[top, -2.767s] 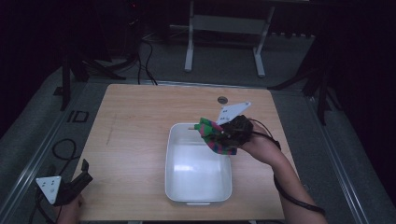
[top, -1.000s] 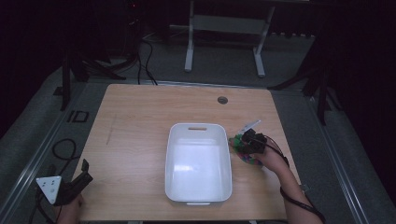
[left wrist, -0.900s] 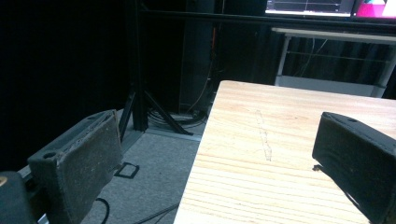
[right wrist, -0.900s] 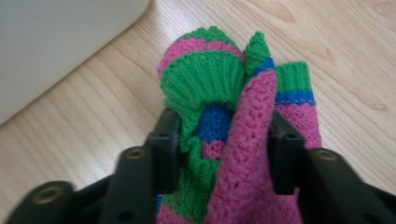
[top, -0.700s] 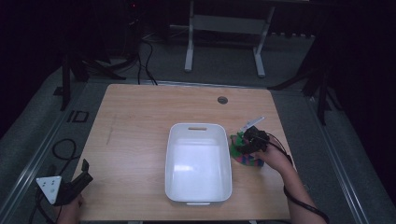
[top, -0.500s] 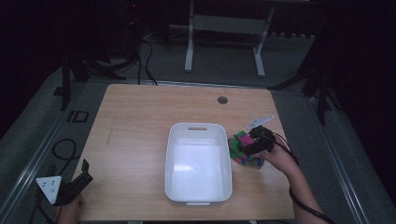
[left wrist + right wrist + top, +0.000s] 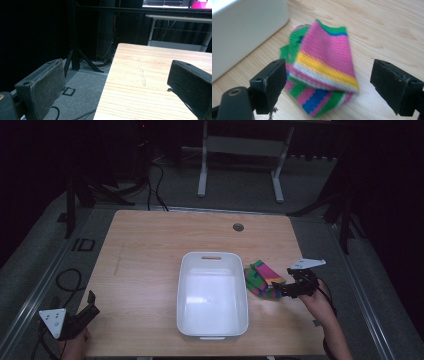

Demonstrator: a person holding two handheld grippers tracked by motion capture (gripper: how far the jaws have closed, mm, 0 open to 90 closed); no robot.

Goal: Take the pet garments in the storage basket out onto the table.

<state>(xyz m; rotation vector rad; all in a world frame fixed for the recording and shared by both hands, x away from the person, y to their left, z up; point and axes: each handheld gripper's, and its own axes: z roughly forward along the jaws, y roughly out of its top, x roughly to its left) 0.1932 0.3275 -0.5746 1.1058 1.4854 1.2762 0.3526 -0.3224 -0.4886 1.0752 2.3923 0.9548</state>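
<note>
High view: wooden bench (image 7: 150, 250) with a white tub (image 7: 212, 295) near its middle.
Striped cloth: folded, pink, green, yellow and blue (image 7: 261, 279); lies flat on the bench just beside the tub's right wall.
Right gripper (image 7: 282, 289): jaws wide apart, astride the cloth's near end, clamping nothing.
Left gripper (image 7: 89, 306): at the bench's near left corner, jaws spread wide, empty.

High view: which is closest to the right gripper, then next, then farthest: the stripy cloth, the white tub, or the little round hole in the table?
From the right gripper:
1. Stripy cloth, on the table just ahead of its jaws.
2. White tub, mid-table, beyond the cloth.
3. Round hole, near the table's far edge.
</note>
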